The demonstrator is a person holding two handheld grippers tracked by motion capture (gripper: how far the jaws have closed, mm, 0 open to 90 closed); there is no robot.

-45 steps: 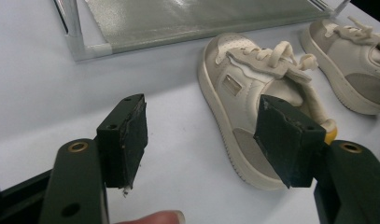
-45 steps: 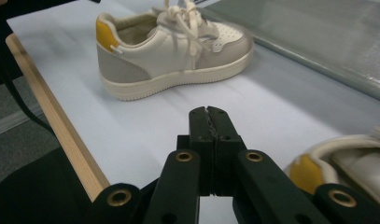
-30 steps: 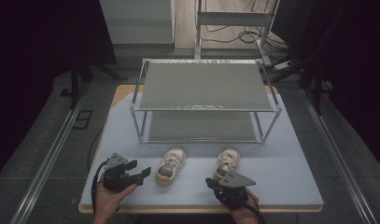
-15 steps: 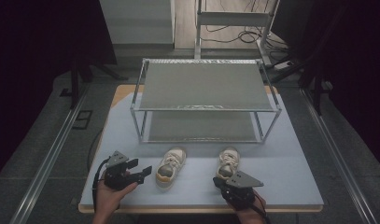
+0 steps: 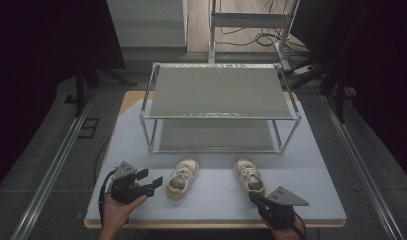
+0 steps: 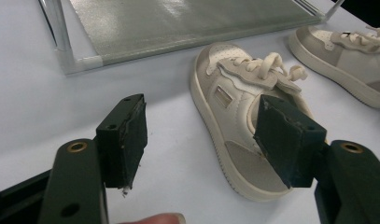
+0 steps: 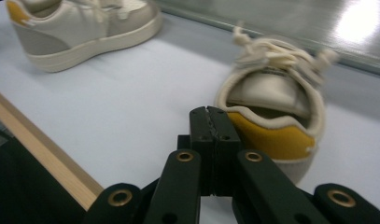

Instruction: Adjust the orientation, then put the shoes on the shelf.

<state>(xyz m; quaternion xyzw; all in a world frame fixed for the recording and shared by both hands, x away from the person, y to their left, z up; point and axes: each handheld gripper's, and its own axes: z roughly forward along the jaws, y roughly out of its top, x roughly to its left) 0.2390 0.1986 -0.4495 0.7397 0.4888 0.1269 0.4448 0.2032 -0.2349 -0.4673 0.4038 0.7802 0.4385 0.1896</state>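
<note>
Bare table (image 5: 216,192) between both shoes, rack (image 5: 218,107) blocking behind, perhaps passable underneath

the two shoes, left shoe (image 5: 182,179) and right shoe (image 5: 249,175), look like smooth cream leather with matt grey suede-like patches, woven cotton laces and a rubbery off-white sole; the right one has a yellow cloth lining at the heel. the rack (image 5: 219,107) at the frame's centre has shiny metal tubes and dull grey fabric shelves with a faint sheen. the worktop (image 5: 316,175) is matt pale blue with a bare wood edge. the left tool (image 5: 152,184) and the right tool (image 5: 253,197) are matt black plastic with rough rubbery pads and brass-coloured rivets.
</note>
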